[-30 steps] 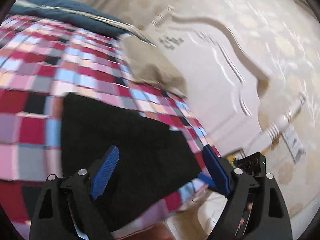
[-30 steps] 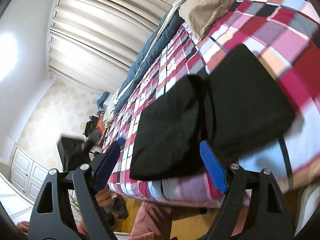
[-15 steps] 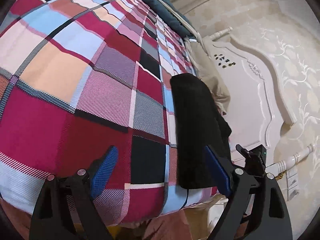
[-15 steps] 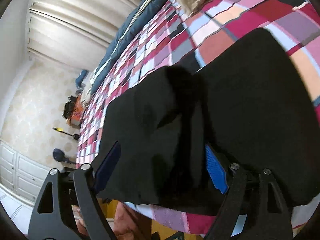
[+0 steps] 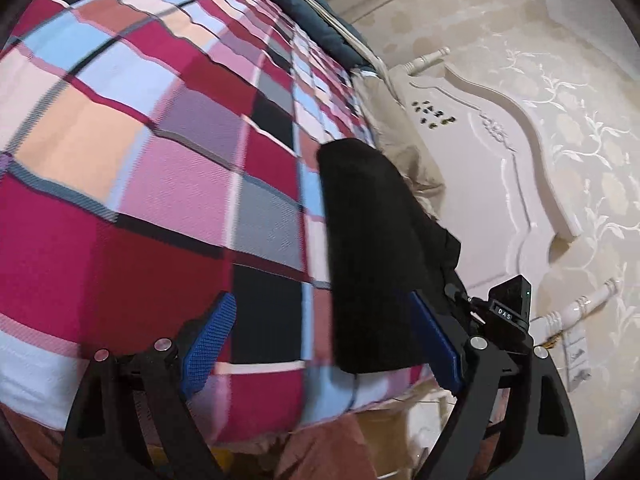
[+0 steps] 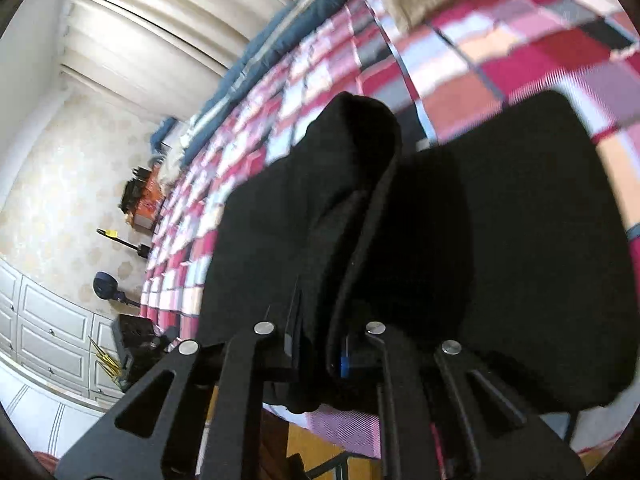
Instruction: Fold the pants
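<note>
My right gripper (image 6: 320,350) is closing on a raised ridge of the black pants (image 6: 480,240) near the bed's (image 5: 140,160) edge, my left gripper (image 5: 320,336) spread empty beside them, so a thin pinch could slip and collapse the fold.

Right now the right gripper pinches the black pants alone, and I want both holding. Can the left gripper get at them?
Probably yes. The left gripper is open, nothing lies between it and the black pants, whose near edge already sits by its right finger.
</note>
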Demonstrator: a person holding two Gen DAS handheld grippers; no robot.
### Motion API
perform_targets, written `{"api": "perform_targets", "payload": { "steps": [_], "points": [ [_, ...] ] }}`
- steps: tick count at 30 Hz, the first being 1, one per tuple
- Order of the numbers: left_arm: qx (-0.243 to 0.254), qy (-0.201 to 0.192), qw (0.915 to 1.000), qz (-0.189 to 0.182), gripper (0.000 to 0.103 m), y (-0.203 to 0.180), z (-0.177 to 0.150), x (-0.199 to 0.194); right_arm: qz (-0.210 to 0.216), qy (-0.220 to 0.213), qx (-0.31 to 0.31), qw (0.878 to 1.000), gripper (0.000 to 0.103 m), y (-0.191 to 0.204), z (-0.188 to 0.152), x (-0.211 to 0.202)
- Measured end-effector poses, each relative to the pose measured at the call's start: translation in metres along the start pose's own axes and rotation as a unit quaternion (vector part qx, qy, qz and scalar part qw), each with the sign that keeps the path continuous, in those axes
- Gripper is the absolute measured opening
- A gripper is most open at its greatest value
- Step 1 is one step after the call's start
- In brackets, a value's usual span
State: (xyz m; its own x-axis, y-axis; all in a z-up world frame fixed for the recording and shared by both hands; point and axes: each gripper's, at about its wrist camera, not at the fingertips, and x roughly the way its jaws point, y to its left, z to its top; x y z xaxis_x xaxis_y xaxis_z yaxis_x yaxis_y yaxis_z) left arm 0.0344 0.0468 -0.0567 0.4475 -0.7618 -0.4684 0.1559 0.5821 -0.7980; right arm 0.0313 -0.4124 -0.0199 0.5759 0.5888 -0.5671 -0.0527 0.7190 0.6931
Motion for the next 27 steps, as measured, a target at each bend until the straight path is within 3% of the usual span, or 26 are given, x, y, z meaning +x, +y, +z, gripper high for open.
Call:
{"api": "perform_targets", "payload": {
  "steps": [6,12,16,21,26,27],
  "points": [
    [0.02,0.02,0.9995,-0.013,0.086,-0.017,0.0,0.015,-0.017,-0.036,-0.012,0.999,0.012,-0.012,0.012,-0.052],
    [0.029,0.041,0.9986,-0.017,0.086,-0.035,-0.004,0.041,-0.039,-0.04,0.031,0.998,0.012,-0.063,0.011,-0.068],
    [0.028,0.061,0.9976,-0.017,0.086,-0.042,-0.01,0.059,-0.032,-0.036,0.071,0.996,0.012,-0.101,0.001,-0.059],
    [0.036,0.069,0.9969,-0.001,0.086,-0.045,-0.016,0.072,0.019,-0.052,0.107,0.993,0.013,-0.126,-0.006,-0.058],
    [0.024,0.076,0.9967,-0.016,0.086,-0.045,-0.014,0.071,0.013,-0.074,0.121,0.99,0.013,-0.138,-0.009,-0.078],
    [0.018,0.078,0.9966,-0.02,0.086,-0.043,-0.014,0.07,0.013,-0.078,0.126,0.989,0.017,-0.141,-0.012,-0.084]
  ]
}}
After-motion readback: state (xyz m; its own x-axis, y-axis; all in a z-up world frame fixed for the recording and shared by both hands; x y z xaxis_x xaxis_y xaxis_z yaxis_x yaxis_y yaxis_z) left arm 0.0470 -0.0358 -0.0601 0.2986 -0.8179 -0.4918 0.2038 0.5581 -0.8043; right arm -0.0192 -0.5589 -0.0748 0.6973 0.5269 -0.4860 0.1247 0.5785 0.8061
